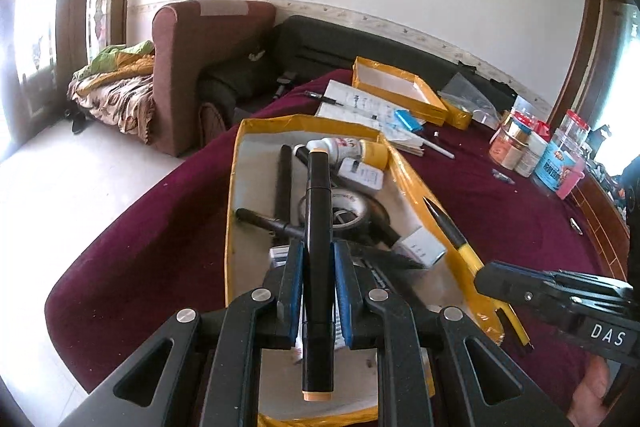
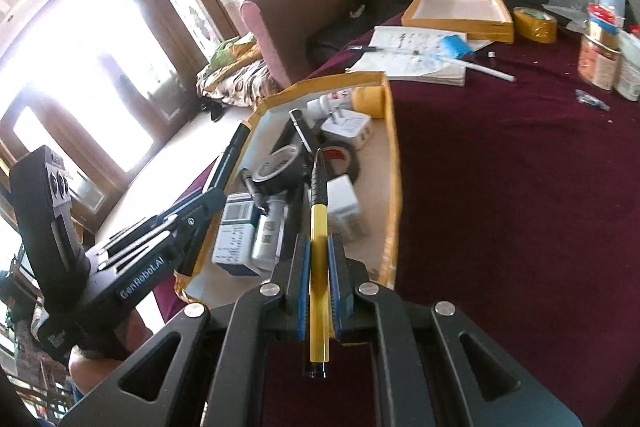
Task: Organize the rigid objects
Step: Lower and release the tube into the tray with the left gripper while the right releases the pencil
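Observation:
My left gripper (image 1: 317,259) is shut on a black marker (image 1: 318,227) with tan end caps, held lengthwise above a yellow-rimmed tray (image 1: 234,187). The tray holds tape rolls, a white bottle (image 1: 344,149), small boxes and black pens. My right gripper (image 2: 319,259) is shut on a yellow pen (image 2: 319,227) with a black tip, held over the tray's near right corner (image 2: 394,187). The right gripper also shows in the left wrist view (image 1: 486,273), with the yellow pen (image 1: 460,239) across the tray's right rim. The left gripper shows in the right wrist view (image 2: 224,163) at the tray's left rim.
The tray lies on a maroon tablecloth (image 2: 500,187). Beyond it are an open notebook (image 2: 412,55), a blue object (image 2: 456,47), a white pen (image 2: 490,71), a second yellow tray (image 2: 460,11), a yellow tape roll (image 2: 534,19) and several jars (image 1: 520,143). Sofas stand behind the table.

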